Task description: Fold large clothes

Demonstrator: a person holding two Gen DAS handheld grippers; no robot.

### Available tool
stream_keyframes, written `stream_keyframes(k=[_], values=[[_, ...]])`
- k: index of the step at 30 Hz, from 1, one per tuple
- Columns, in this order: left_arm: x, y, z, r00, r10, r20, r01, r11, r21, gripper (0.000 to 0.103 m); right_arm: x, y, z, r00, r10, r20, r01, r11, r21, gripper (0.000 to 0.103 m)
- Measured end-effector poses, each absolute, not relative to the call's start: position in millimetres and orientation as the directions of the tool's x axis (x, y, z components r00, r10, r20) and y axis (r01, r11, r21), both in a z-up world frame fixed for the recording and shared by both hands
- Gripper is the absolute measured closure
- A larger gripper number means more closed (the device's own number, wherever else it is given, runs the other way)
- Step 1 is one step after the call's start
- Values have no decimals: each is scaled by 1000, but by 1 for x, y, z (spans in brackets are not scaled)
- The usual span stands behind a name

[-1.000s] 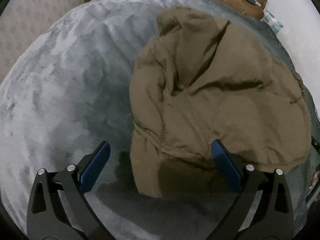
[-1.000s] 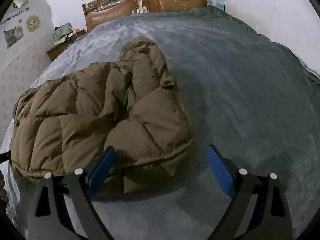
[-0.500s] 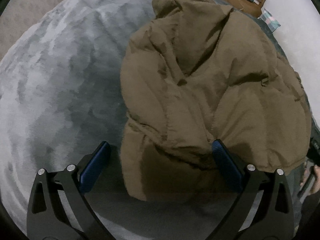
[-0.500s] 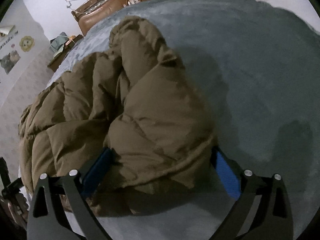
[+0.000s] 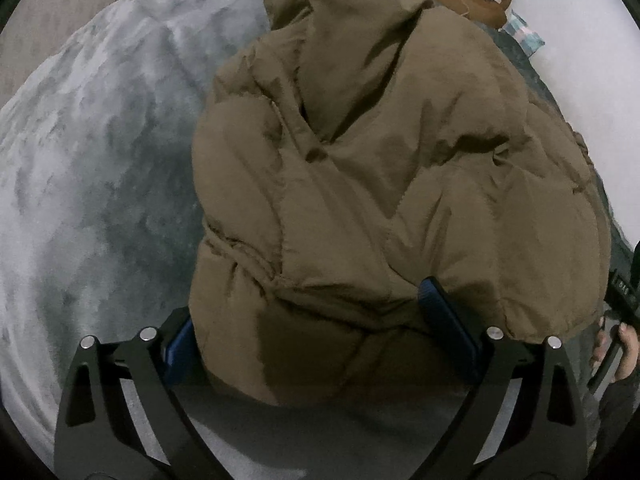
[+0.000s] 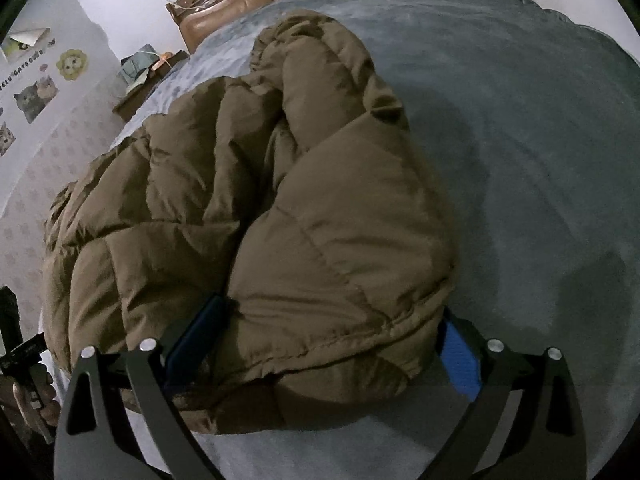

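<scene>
Both tools, left tool [image 5: 312,332] and right tool [image 6: 320,340], stood spread around the brown jacket's [image 5: 380,168] near hem by the bed's [image 5: 100,160] near edge; each should close on all layers before lifting.

- The left gripper [image 5: 316,332] has two black, skeletal fingers with long triangular cut-outs.
- Two round silver screws sit on top of each finger.
- Its pads [image 5: 448,320] are dark blue and finely ribbed.
- The right gripper [image 6: 328,344] is of the same black build; one pad [image 6: 460,356] looks brighter blue.
- A hand [image 5: 624,352] shows at the picture's right edge, a dark sleeve [image 5: 616,404] below it.
</scene>
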State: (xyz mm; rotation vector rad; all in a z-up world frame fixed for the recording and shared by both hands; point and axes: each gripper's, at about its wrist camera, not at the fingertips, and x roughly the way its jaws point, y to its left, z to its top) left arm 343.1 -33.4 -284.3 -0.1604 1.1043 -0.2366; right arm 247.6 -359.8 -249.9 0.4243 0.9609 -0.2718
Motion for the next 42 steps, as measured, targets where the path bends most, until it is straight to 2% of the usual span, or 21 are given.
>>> stream_keyframes(k=[6,11,15,20,22,26,28,30,37,42], values=[[345,-41,-274,428,-215,-878,127,976,-177,7,247,-374,-262,547,4,-837,456,837,302,1],[353,-55,-267,422,-203,-884,149,977,-153,19,252,-362,-258,538,26,-842,437,846,306,3],[357,-62,-266,413,-208,-887,149,976,-159,22,257,-364,-261,482,47,-875,479,822,309,4],[360,-58,-263,412,-185,-892,150,980,-134,23,266,-366,-273,491,100,-865,502,779,375,5],[353,-57,-261,412,-185,-892,150,980,-134,26,274,-362,-271,505,106,-857,486,785,383,17],[355,-58,-258,407,-193,-893,154,978,-141,38,291,-354,-268,505,120,-855,443,814,376,40],[360,-72,-257,407,-185,-895,161,978,-130,43,294,-343,-261,516,101,-851,412,842,349,58],[363,-79,-257,403,-181,-897,162,979,-125,48,296,-333,-252,524,67,-849,383,872,305,66],[363,-81,-252,393,-186,-901,147,979,-138,75,297,-300,-231,548,-47,-835,358,916,184,76],[354,-88,-244,394,-176,-902,154,980,-124,81,281,-280,-207,570,-80,-818,316,940,129,79]])
